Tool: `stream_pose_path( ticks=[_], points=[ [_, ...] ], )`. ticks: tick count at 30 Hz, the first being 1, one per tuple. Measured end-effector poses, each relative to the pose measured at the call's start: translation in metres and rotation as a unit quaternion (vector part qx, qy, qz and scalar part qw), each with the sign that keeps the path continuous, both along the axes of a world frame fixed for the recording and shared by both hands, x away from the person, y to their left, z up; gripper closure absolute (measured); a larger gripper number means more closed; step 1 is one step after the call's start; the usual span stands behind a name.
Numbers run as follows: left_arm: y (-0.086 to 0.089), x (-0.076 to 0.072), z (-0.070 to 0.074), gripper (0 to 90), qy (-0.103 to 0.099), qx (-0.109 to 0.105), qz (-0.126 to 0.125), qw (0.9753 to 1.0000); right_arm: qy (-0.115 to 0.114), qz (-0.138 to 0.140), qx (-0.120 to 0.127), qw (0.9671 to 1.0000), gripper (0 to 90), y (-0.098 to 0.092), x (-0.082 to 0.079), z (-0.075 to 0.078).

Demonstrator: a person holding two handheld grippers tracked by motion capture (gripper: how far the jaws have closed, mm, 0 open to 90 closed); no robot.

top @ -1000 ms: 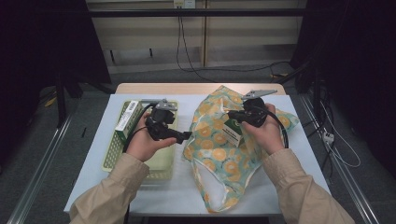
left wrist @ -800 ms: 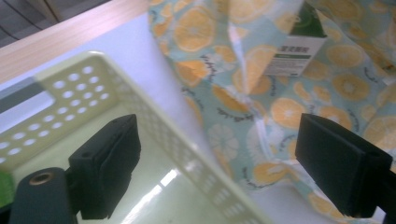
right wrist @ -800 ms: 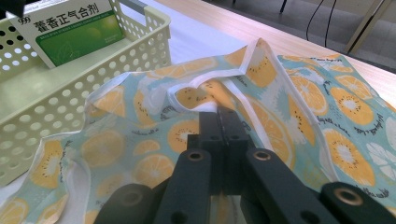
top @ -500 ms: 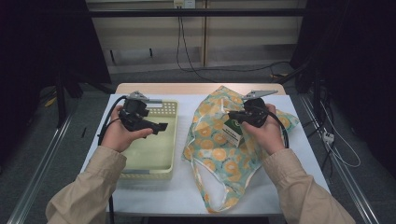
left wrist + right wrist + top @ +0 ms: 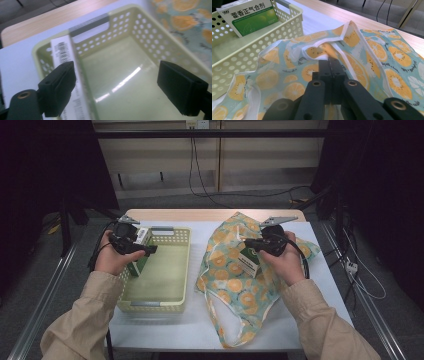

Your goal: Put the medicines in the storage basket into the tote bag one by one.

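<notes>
High view, from the left: the left gripper (image 5: pixel 141 249), jaws wide apart, hovers over the left wall of the pale green perforated plastic basket (image 5: pixel 165 300), partly hiding the green and white medicine box (image 5: pixel 139 261) leaning inside that wall; its label is unreadable here. The right gripper view shows "999" and Chinese characters on the box (image 5: pixel 248 15). The basket floor lies bare. Just beside it, the orange-slice-print fabric bag (image 5: pixel 235 285) overhangs the table's near edge, its white-trimmed rim (image 5: pixel 325 55) clamped in the right gripper (image 5: pixel 251 243). A second green and white box (image 5: pixel 248 263) rests on the bag, half covered by that hand.
</notes>
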State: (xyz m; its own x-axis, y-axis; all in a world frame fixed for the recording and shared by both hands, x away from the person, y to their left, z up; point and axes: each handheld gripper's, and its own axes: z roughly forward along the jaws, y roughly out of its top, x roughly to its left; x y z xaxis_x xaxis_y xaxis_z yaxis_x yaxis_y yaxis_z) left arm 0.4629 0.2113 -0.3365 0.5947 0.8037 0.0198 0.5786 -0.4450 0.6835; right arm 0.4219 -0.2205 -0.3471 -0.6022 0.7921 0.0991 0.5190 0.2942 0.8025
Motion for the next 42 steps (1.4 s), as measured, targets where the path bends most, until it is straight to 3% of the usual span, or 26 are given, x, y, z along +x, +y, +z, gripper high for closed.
stream_pose_path(
  ticks=[7, 12, 20, 29, 33, 37, 39, 40, 42],
  points=[
    [0.007, 0.012, -0.016, 19.3, 0.003, 0.015, 0.021, 0.9997, 0.002, -0.002, 0.002, 1.0000, 90.0, -0.004, 0.000, 0.000],
    [0.009, 0.017, -0.018, 20.4, -0.008, 0.022, 0.039, 0.9990, 0.001, -0.001, 0.003, 1.0000, 90.0, -0.005, 0.000, 0.000],
    [0.012, 0.020, -0.027, 22.9, 0.010, 0.035, 0.050, 0.9981, 0.001, -0.001, 0.004, 1.0000, 90.0, -0.007, 0.000, 0.001],
    [0.002, 0.018, -0.034, 51.7, 0.032, 0.050, 0.034, 0.9977, 0.000, -0.002, 0.005, 1.0000, 90.0, -0.009, 0.000, 0.001],
    [-0.005, 0.018, -0.038, 51.4, 0.043, 0.059, 0.038, 0.9966, 0.002, -0.002, 0.005, 1.0000, 90.0, -0.009, -0.001, 0.001],
    [-0.007, 0.017, -0.035, 54.8, 0.039, 0.076, 0.053, 0.9949, 0.002, -0.002, 0.006, 1.0000, 90.0, -0.009, -0.001, 0.001],
    [-0.004, 0.016, -0.033, 62.5, 0.033, 0.075, 0.058, 0.9949, 0.001, -0.002, 0.006, 1.0000, 90.0, -0.010, -0.001, 0.001],
    [-0.003, 0.016, -0.032, 62.9, 0.040, 0.069, 0.060, 0.9950, 0.001, -0.003, 0.006, 1.0000, 90.0, -0.010, -0.001, 0.001],
    [-0.001, 0.014, -0.029, 63.0, 0.032, 0.072, 0.063, 0.9949, 0.000, -0.003, 0.007, 1.0000, 90.0, -0.011, -0.001, 0.001]
  ],
)
